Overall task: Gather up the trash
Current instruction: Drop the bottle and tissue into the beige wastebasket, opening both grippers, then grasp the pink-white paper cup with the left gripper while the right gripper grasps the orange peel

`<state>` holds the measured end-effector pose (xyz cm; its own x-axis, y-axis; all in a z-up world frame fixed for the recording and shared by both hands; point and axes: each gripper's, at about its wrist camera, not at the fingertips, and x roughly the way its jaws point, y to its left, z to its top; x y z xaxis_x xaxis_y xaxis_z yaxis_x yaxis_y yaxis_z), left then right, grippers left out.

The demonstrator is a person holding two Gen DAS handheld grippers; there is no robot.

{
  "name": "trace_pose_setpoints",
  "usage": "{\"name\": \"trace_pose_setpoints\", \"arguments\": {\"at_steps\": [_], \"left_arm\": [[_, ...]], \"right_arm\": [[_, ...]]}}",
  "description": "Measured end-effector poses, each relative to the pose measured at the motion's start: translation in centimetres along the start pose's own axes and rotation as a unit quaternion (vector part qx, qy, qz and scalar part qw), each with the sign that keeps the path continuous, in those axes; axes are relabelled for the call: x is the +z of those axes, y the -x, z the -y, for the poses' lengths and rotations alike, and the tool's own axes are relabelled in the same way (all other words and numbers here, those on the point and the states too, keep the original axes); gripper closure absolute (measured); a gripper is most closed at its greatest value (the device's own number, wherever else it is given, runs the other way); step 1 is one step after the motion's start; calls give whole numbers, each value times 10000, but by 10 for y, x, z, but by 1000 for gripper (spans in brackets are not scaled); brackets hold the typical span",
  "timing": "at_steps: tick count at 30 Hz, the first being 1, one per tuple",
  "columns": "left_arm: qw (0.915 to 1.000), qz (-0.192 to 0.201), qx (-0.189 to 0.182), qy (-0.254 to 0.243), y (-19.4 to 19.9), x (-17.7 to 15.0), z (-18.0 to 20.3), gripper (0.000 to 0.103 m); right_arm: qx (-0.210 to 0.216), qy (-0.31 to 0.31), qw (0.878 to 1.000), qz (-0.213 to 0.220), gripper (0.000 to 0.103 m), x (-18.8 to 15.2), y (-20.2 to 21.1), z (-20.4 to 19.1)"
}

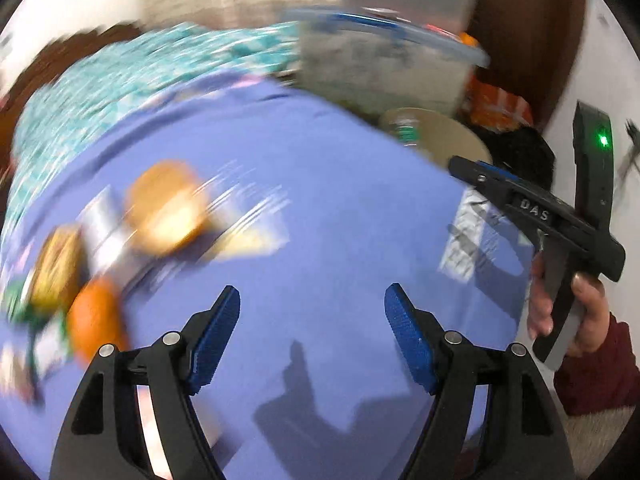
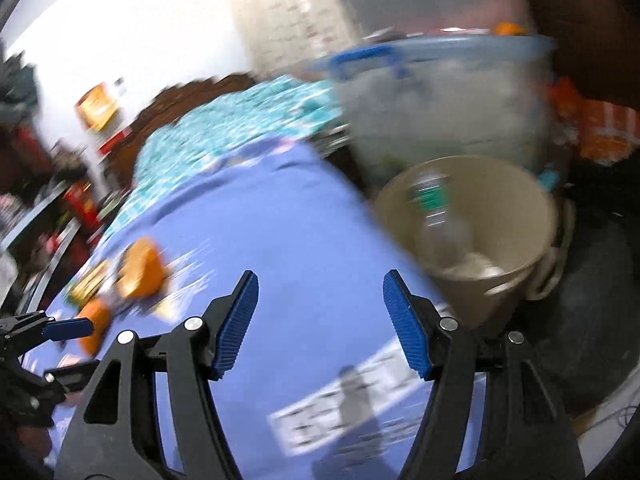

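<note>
Both views are motion-blurred. My left gripper (image 1: 312,304) is open and empty above a blue sheet (image 1: 320,184). A pile of blurred trash lies to its left: an orange-tan wrapper (image 1: 168,212), a yellow packet (image 1: 56,268) and an orange piece (image 1: 96,320). My right gripper (image 2: 320,292) is open and empty over the same sheet (image 2: 260,220), and it shows at the right in the left wrist view (image 1: 464,166). A beige bin (image 2: 472,236) stands beyond the sheet's right edge, with a plastic bottle (image 2: 434,204) and crumpled paper inside. A white printed paper (image 2: 344,404) lies near the right gripper.
A clear storage tub with a blue rim (image 2: 440,100) stands behind the bin. A teal patterned cover (image 2: 224,128) lies beyond the blue sheet. Orange bags (image 2: 600,128) and dark items sit at the right. Cluttered shelves (image 2: 48,200) are at the far left.
</note>
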<state>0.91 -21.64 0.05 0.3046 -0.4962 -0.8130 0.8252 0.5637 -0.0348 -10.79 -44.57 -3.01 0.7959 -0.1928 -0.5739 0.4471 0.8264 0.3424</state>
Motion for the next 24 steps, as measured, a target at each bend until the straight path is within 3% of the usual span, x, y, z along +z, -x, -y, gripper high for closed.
{"name": "trace_pose_setpoints", "arguments": {"at_steps": [3,8,13,16,18,19,20,22,24], "left_arm": [[9966,90,315,758,31,-34,-58,32],[9785,266,358,2016,66,-90,-136,32],[9743,273,-61,2235,61,-107,-152,32],[9714,79,-387,2343,45,-113,-150,33],[9713,119,-433,2336,45,-117,-149,33],[9718,156,-394,2320,48,-118,-149,37],[9725,183,-343,2296,49,-120,-150,52],[9737,176,-211,2264,52,-124,-156,72],[9688,337,-488,2407,62,-129,-164,83]], "right_arm": [[519,290,9975,-370,37,-17,-15,-50],[1024,1266,9817,-984,45,-52,-36,-143],[1223,1824,9659,-1373,47,-83,-45,-203],[1513,2149,9493,-1726,48,-108,-44,-235],[1531,2596,9384,-1687,49,-122,-33,-253],[1493,2740,9359,-1636,49,-123,-31,-256],[1408,2788,9369,-1573,49,-121,-29,-255],[1317,2609,9439,-1538,49,-113,-28,-250],[1219,2260,9536,-1575,49,-98,-34,-242]]}}
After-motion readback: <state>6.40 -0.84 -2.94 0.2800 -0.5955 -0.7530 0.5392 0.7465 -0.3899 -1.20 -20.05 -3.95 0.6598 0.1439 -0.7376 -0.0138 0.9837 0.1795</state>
